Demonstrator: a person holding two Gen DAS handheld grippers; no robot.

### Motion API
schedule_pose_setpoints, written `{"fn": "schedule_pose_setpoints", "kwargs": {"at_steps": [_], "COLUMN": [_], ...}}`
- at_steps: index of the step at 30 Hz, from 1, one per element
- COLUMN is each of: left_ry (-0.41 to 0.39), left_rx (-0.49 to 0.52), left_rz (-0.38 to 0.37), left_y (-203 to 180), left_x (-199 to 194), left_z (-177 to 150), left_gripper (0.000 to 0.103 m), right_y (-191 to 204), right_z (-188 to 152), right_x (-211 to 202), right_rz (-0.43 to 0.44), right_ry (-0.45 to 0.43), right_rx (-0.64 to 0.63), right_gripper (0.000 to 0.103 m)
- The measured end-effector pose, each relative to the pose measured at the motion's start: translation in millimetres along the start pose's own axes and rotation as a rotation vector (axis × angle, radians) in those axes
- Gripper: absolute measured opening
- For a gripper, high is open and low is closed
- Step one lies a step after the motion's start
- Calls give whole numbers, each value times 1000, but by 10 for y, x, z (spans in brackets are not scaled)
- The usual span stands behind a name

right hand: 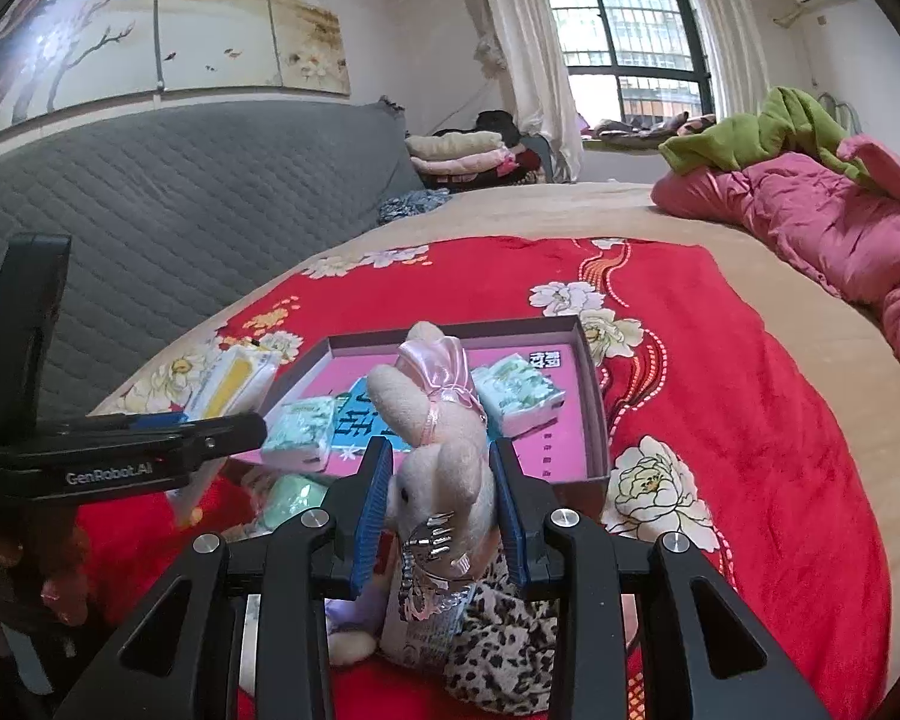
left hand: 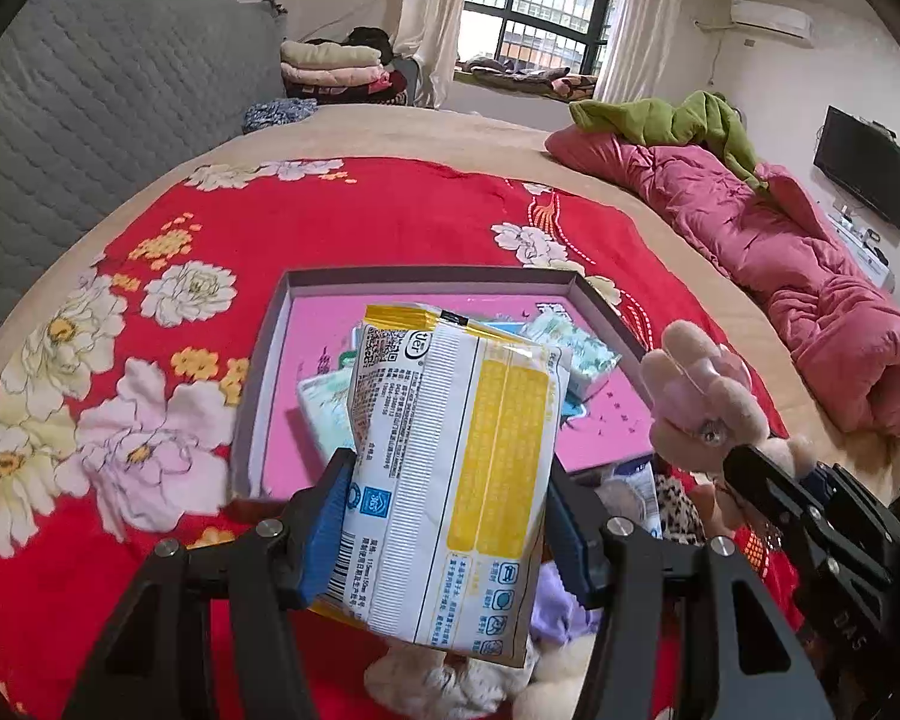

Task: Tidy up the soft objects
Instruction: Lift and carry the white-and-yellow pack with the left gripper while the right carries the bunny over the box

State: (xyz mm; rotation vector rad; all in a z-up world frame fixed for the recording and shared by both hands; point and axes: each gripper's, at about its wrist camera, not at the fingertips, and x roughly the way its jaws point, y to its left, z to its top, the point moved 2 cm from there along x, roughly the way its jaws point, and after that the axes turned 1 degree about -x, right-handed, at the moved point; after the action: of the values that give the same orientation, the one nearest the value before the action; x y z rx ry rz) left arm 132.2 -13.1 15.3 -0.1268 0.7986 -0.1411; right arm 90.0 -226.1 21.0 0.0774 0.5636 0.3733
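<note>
Red floral bedspread [left hand: 360, 222] below: left gripper [left hand: 450, 516] jaws clamp the tissue pack [left hand: 450, 450], right gripper [right hand: 441, 516] jaws pinch the plush rabbit [right hand: 438, 456]. Carry both over the box [left hand: 432, 279], release low.

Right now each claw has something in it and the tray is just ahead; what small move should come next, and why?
Probably carry the left claw forward over the pink tray and let the yellow-and-white tissue pack go there. The pack hangs at the tray's near edge, tissue packs already lie inside, and the right claw holds the plush bunny just short of the tray.
</note>
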Motion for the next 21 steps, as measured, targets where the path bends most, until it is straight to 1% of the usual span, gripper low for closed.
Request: {"fn": "schedule_pose_setpoints", "kwargs": {"at_steps": [10, 14, 21], "left_ry": [-16, -26, -19], "left_rx": [-23, -16, -27], "left_rz": [-50, -51, -57], "left_y": [-89, -99, -64], "left_x": [205, 246, 320], "left_z": [191, 261, 300], "left_gripper": [58, 58, 58], "right_y": [-69, -72, -84], "right_z": [18, 40, 88], "right_x": [10, 27, 40], "right_rz": [-39, -66, -98], "right_ry": [-12, -14, -16], "right_rx": [0, -13, -10], "right_gripper": [34, 34, 34]}}
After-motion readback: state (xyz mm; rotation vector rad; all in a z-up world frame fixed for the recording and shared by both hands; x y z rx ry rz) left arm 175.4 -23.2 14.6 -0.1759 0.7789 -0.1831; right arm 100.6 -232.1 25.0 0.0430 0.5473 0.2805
